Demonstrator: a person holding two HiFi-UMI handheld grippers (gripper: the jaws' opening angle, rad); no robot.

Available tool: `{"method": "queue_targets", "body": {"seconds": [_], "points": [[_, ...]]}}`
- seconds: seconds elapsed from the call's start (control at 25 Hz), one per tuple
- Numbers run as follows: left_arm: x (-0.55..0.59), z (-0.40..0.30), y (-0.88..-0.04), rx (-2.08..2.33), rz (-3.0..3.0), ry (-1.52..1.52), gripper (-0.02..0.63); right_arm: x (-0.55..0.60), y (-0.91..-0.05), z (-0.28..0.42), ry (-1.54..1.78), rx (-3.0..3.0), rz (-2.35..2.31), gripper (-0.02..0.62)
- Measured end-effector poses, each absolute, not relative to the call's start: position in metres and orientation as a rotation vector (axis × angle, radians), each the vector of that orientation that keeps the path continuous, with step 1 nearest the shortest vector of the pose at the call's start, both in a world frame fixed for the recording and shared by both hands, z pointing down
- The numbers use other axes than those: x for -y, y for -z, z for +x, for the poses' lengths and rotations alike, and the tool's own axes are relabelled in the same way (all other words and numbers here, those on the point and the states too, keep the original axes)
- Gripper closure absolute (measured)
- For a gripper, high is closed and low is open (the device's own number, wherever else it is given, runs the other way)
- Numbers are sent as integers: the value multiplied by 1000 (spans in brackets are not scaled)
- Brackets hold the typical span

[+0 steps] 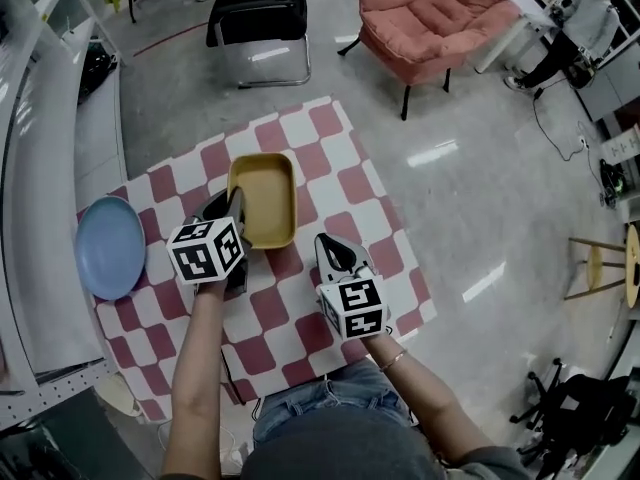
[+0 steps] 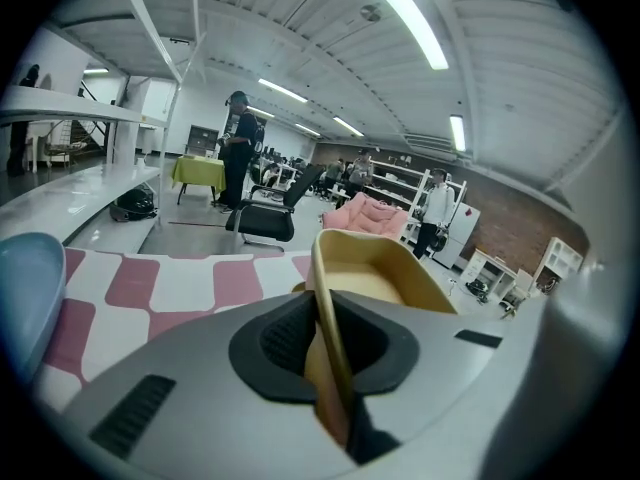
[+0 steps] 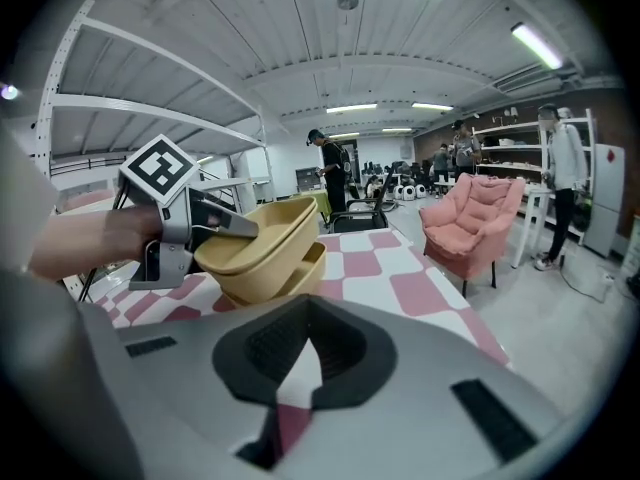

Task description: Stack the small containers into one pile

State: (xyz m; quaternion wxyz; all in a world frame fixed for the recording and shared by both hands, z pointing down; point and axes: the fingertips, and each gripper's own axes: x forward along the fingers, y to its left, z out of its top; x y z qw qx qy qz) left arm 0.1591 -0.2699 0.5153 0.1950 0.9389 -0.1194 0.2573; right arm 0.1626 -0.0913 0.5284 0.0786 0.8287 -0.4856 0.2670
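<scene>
Yellow rectangular plastic containers, two in number, are found together near the middle of the red-and-white chequered cloth (image 1: 330,158) on the table. The right gripper view shows the upper container (image 3: 255,238) tilted and sitting partly inside the lower container (image 3: 300,276), which rests on the cloth. From the head view the pair reads as a single tub. Your left tool (image 1: 232,206) is clamped on the upper container's near-left wall, with the thin rim running upright between its black pads in the left gripper view. Your right tool (image 1: 330,243) sits just beside the containers on their right, not touching them. Its jaws are drawn together with nothing between them, and only cloth shows beyond them. A round pale-blue plate (image 1: 108,246) lies at the cloth's left edge, well apart from the containers.
</scene>
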Motion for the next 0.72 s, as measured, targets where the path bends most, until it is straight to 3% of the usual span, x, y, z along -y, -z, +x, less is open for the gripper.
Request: {"method": "queue_targets", "body": {"seconds": [0.72], "points": [[273, 173, -547, 299, 2649, -857, 569, 92, -547, 182, -861, 1444, 2458, 586]]}}
